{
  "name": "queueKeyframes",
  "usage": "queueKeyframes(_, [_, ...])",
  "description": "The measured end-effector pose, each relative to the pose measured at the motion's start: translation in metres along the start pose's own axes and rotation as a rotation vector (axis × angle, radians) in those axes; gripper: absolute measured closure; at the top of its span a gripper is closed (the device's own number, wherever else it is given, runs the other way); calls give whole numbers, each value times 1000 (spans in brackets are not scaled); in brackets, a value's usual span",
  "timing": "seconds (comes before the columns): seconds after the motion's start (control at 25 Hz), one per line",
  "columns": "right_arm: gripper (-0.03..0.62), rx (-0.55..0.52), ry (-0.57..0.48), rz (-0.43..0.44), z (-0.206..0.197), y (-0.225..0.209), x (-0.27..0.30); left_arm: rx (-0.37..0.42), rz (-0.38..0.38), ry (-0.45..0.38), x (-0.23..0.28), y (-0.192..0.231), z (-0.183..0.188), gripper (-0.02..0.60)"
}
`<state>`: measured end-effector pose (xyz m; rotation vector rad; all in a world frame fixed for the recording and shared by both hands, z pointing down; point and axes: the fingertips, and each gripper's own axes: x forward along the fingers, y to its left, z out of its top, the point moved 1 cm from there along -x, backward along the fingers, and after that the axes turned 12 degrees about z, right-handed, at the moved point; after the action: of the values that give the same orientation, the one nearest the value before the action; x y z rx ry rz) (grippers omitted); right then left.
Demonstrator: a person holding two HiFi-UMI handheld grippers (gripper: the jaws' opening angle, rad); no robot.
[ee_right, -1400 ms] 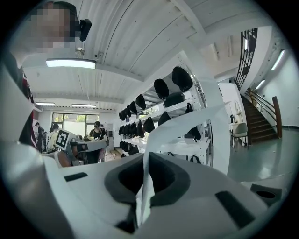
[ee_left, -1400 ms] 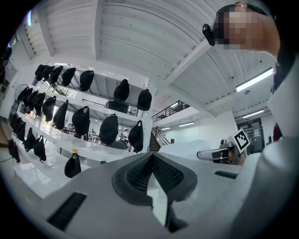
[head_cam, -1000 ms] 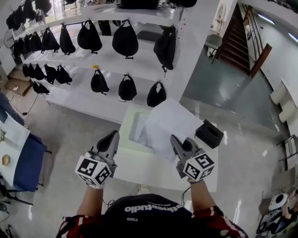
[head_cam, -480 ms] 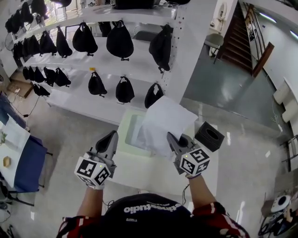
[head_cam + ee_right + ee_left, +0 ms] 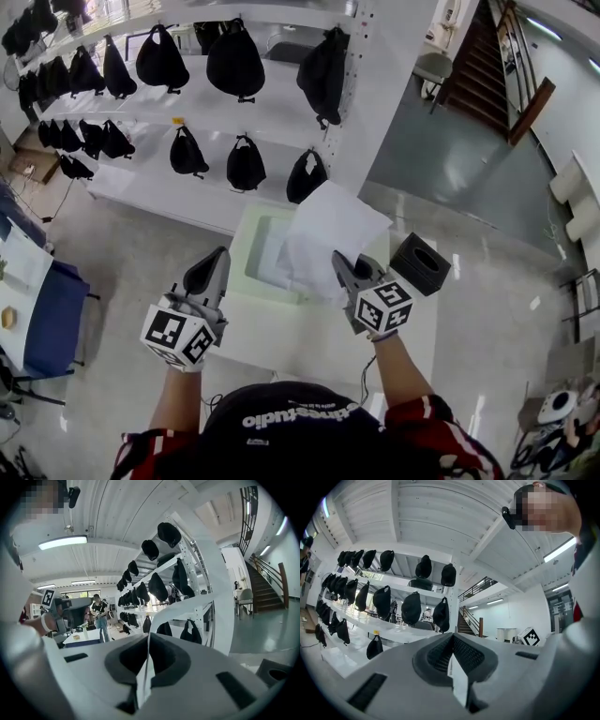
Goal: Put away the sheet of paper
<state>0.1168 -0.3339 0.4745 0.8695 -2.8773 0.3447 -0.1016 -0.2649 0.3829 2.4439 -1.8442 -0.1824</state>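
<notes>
Seen from above, a person stands at a white table (image 5: 281, 342) with a gripper in each hand; the right gripper (image 5: 339, 260) has its jaws pressed together on the near edge of the sheet of paper (image 5: 328, 230); the sheet stands up and away from the jaws, held in the air above the far right part of the table, its far corners lifted and its surface slightly bowed; in the right gripper view the right gripper (image 5: 148, 641) shows the two dark pads closed on the sheet of paper (image 5: 143, 683), which runs as a thin white edge between them and curves off to the right; the left gripper (image 5: 217, 258) hovers at the table's left side, apart from the sheet, with its jaws closed to a point and nothing between them; the left gripper view shows the left gripper (image 5: 452, 641) with its ribbed pads meeting and gripping nothing; on the table, between the two grippers and partly under the sheet, lies a pale green tray (image 5: 253, 246); a black box (image 5: 420, 264) with a round hole in its top sits just right of the right gripper, near the table's right edge; beyond the table stands a white shelving unit (image 5: 225, 117) hung with rows of black bags (image 5: 234, 61); a dark staircase (image 5: 473, 66) rises at the upper right.
</notes>
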Motion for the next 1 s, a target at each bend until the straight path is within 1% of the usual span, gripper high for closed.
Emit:
queueKeyframes(0.32, [591, 32, 38, -7, -36, -24, 13, 5, 23, 36, -7, -1, -15, 578])
queueKeyframes(0.48, [591, 37, 48, -5, -51, -33, 23, 4, 37, 44, -9, -2, -14, 578])
queueKeyframes(0.68, [591, 53, 74, -11, -73, -46, 35, 15, 36, 42, -9, -6, -11, 578])
queueKeyframes(0.84, [591, 88, 83, -5, -90, -53, 44, 37, 35, 42, -10, -6, -9, 578])
queueKeyframes(1.0, [591, 138, 99, -1, -108, -58, 52, 39, 55, 46, -14, -2, -7, 578])
